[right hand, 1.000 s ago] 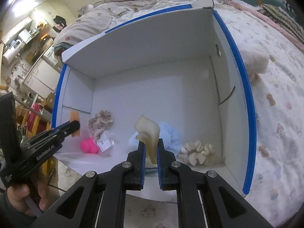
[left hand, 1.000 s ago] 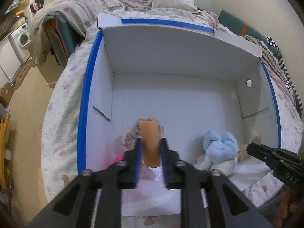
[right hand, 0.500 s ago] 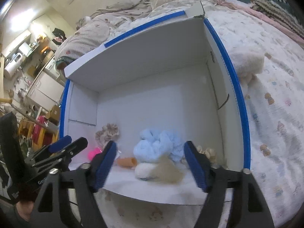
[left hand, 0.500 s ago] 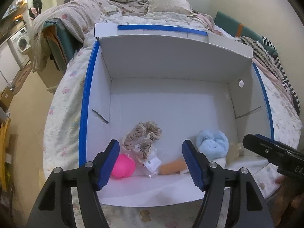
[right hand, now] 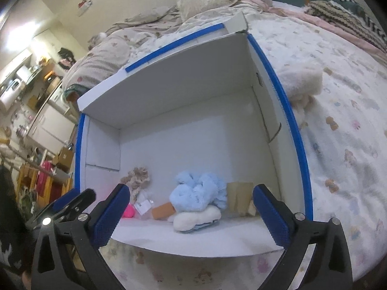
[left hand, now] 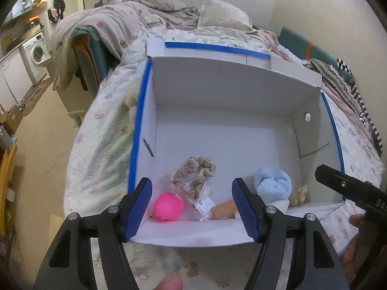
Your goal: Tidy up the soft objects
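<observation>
Left wrist view: left hand-held gripper (left hand: 192, 207) hangs over the near edge of the white box (left hand: 217, 89) on the bed (left hand: 104, 130), jaws spread, nothing between the pads. Its jaws have just been opening. Orange piece (left hand: 223, 211) lies on the box floor just below and ahead of it, long axis roughly crosswise to the fingers, between the pink ball (left hand: 168, 206) and the blue plush (left hand: 273, 184). Beige scrunchie (left hand: 193, 172) with its tag sits just behind.

Right wrist view: right hand-held gripper (right hand: 191, 211) also empty, jaws wide, just been opening. Tan piece (right hand: 239, 199) leans beside the blue plush, near the right wall.

Judgement: remaining loose item is the cream fluffy thing (right hand: 302, 84) outside the box on the bed, right of the wall; right hand is nearer.

Hard to read: white item under the blue plush, partly covered; pale scrunchie by the right wall, mostly hidden.
</observation>
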Action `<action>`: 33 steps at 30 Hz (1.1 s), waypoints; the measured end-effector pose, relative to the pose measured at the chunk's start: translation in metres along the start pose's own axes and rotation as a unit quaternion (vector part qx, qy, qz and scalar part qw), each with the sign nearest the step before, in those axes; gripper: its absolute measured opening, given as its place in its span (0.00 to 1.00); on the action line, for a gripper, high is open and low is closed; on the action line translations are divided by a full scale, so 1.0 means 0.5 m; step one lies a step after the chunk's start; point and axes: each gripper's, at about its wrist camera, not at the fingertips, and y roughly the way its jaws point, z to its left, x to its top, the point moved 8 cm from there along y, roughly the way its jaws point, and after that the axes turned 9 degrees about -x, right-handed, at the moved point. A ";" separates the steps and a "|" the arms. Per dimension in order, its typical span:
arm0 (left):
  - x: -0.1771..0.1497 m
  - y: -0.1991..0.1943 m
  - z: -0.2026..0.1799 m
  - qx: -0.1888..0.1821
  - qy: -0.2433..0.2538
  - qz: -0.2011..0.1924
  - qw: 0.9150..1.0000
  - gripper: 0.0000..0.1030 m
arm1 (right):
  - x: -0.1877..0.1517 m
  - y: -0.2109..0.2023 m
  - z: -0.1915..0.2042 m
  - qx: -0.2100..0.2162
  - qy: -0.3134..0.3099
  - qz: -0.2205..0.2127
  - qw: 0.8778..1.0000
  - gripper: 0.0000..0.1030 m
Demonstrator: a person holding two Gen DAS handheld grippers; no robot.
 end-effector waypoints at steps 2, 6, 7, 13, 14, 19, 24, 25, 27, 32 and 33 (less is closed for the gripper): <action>-0.003 -0.014 0.009 0.001 -0.003 -0.003 1.000 0.66 | -0.002 -0.003 0.001 -0.007 0.009 0.000 1.000 1.00; -0.018 -0.041 0.030 -0.001 -0.025 -0.011 1.000 0.85 | -0.017 -0.009 0.016 -0.005 -0.005 0.005 1.000 1.00; -0.024 -0.046 0.034 -0.003 -0.029 -0.012 0.999 0.86 | -0.022 -0.012 0.020 -0.008 -0.014 0.001 1.000 1.00; -0.063 -0.071 0.036 0.001 -0.017 -0.017 1.000 0.92 | -0.056 -0.037 0.039 -0.021 -0.046 -0.019 0.999 1.00; -0.069 -0.075 0.036 0.002 -0.017 -0.018 1.000 0.94 | -0.062 -0.041 0.042 -0.021 -0.048 -0.023 0.998 1.00; -0.092 -0.100 0.035 0.007 -0.012 -0.026 1.000 0.99 | -0.089 -0.062 0.052 -0.032 -0.064 -0.046 0.996 1.00; -0.100 -0.134 0.026 0.019 0.003 -0.059 0.998 0.99 | -0.109 -0.092 0.060 -0.025 -0.069 -0.072 0.995 1.00; -0.102 -0.140 0.021 0.023 0.008 -0.064 0.998 0.99 | -0.113 -0.098 0.064 -0.021 -0.070 -0.076 0.994 1.00; -0.105 -0.147 0.012 0.019 0.013 -0.068 0.997 0.99 | -0.122 -0.106 0.074 -0.021 -0.080 -0.081 0.993 1.00; -0.106 -0.158 0.009 0.027 0.017 -0.079 0.996 0.99 | -0.131 -0.120 0.097 -0.049 -0.112 -0.102 0.987 1.00; -0.105 -0.157 0.011 0.029 0.015 -0.079 0.996 0.99 | -0.132 -0.120 0.100 -0.048 -0.115 -0.102 0.987 1.00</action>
